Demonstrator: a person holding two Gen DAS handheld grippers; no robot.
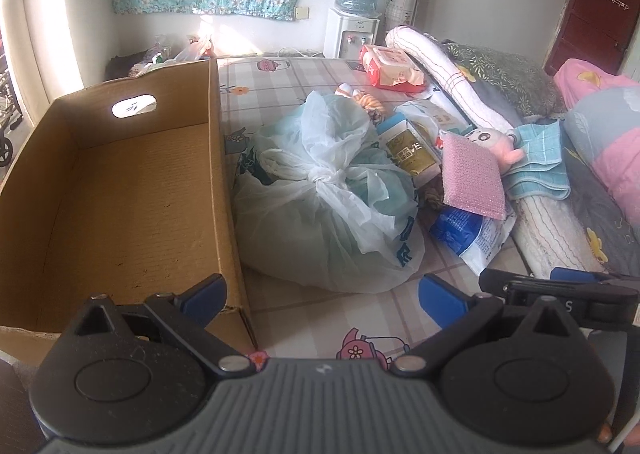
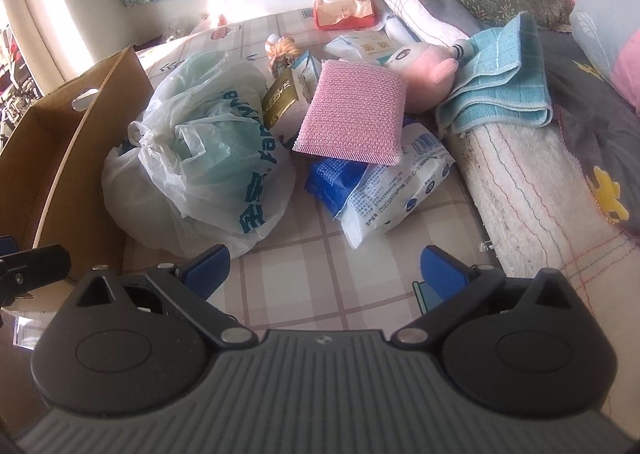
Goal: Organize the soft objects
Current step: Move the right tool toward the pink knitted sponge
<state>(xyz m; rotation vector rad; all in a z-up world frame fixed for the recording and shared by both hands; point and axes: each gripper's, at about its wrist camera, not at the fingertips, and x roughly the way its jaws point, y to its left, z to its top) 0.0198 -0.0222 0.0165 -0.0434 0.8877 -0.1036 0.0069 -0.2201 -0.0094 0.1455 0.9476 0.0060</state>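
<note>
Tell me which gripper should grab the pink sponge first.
Right. The right gripper is open and faces the pink sponge almost straight on; the left gripper points at the plastic bag beside the cardboard box.

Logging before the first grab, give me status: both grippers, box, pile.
Left gripper open, right gripper open, both empty. Cardboard box empty. Knotted plastic bag nearest the box; pink sponge lies atop blue-white packet.

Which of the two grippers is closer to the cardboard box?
Left. The left gripper hangs at the cardboard box's near corner; the right gripper is farther right, facing the pink scrubbing sponge.
</note>
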